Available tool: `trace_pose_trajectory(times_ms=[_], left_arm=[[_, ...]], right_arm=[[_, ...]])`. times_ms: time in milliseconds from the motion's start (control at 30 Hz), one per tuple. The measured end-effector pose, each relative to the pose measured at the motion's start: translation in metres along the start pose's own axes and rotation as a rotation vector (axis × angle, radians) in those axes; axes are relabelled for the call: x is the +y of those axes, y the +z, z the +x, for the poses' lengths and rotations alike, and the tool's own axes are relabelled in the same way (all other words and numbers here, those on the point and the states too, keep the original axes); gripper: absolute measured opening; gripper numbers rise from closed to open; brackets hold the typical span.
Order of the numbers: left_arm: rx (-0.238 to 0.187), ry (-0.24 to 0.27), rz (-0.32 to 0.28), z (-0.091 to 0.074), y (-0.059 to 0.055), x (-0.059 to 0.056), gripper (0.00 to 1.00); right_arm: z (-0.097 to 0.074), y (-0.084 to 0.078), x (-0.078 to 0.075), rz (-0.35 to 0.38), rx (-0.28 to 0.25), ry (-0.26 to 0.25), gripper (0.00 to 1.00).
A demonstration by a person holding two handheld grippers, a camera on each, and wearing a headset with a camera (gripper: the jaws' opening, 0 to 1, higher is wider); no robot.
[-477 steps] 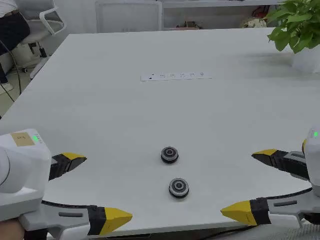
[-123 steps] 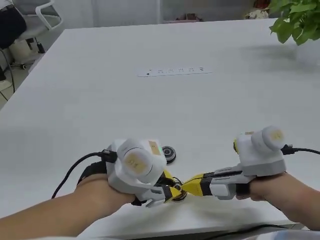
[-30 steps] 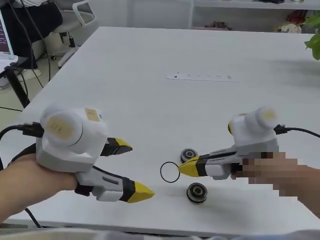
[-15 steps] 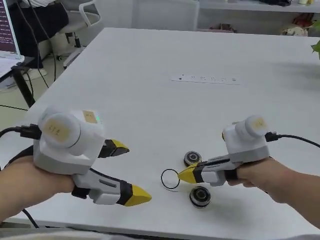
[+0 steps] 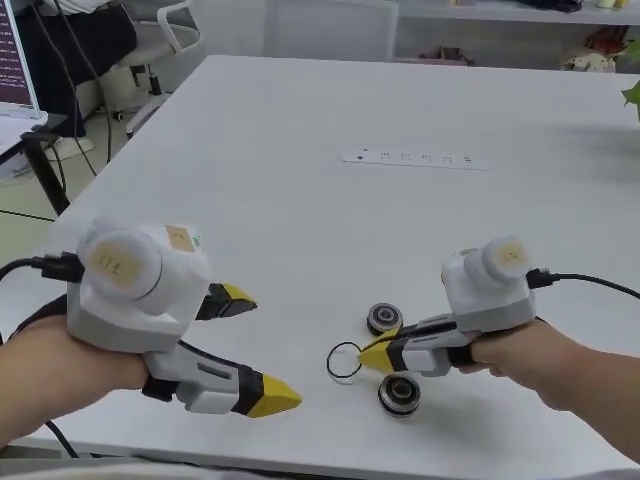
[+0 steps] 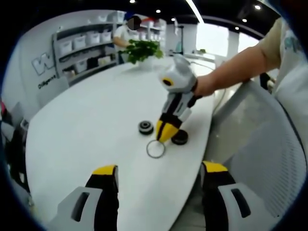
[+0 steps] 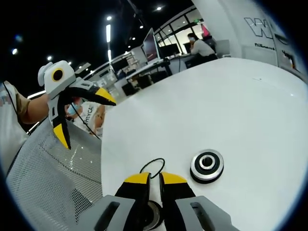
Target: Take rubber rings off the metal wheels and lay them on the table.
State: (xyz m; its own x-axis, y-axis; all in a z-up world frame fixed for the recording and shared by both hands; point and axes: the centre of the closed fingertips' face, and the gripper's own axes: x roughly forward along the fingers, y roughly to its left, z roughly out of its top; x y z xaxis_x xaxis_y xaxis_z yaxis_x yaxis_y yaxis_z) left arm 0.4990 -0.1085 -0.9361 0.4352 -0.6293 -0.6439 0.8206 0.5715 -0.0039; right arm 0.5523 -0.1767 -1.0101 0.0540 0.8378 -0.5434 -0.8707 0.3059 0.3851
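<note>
My right gripper [image 5: 375,355] is shut on a thin black rubber ring [image 5: 343,361], which hangs at its yellow tips just over the white table [image 5: 300,200]. In the right gripper view the ring [image 7: 151,166] loops out ahead of the nearly closed jaws [image 7: 155,179]. One metal wheel [image 5: 384,318] lies just beyond the tips and a second wheel [image 5: 399,394] lies below them, near the table's front. My left gripper [image 5: 258,347] stands open to the left, apart from the ring, with nothing between its jaws. From the left gripper view [image 6: 160,169] the ring [image 6: 155,148] and both wheels [image 6: 146,127] [image 6: 180,137] lie ahead.
A white strip with small dark marks [image 5: 415,158] lies mid-table. A green plant [image 6: 139,49] stands at the far side. Office chairs [image 5: 165,25] and a desk stand beyond the table's left edge. A mesh chair back [image 6: 262,159] is close by the front edge.
My right gripper has sunk slightly toward the table with the ring, closer to the near wheel. My left gripper has barely moved and stays open.
</note>
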Motion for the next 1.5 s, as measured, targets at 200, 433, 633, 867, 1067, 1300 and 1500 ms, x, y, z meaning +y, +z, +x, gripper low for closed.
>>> trace_pose_trajectory(times_ms=[200, 433, 633, 867, 1067, 1300, 1500], left_arm=[[0.002, 0.002, -0.001, 0.0, 0.0, 0.001, 0.71], [0.006, -0.004, -0.001, 0.001, 0.0, 0.0, 0.71], [0.01, -0.01, 0.002, 0.004, 0.0, 0.002, 0.71], [0.012, -0.016, 0.013, 0.007, 0.003, 0.003, 0.7], [0.016, -0.033, 0.019, 0.013, 0.006, 0.001, 0.7], [0.022, -0.049, 0.031, 0.02, 0.009, 0.0, 0.7], [0.027, -0.062, 0.041, 0.027, 0.013, 0.0, 0.7]], right_arm=[[-0.001, 0.001, 0.0, -0.014, -0.004, -0.008, 0.16], [-0.005, 0.003, 0.0, -0.023, -0.011, -0.009, 0.23], [-0.012, 0.01, -0.001, -0.014, -0.046, -0.014, 0.27], [-0.024, 0.011, -0.005, -0.013, -0.068, -0.03, 0.29], [-0.034, 0.01, -0.007, -0.008, -0.088, -0.044, 0.31], [-0.045, 0.013, -0.009, -0.018, -0.119, -0.059, 0.39], [-0.051, 0.009, -0.007, -0.055, -0.11, -0.071, 0.41]])
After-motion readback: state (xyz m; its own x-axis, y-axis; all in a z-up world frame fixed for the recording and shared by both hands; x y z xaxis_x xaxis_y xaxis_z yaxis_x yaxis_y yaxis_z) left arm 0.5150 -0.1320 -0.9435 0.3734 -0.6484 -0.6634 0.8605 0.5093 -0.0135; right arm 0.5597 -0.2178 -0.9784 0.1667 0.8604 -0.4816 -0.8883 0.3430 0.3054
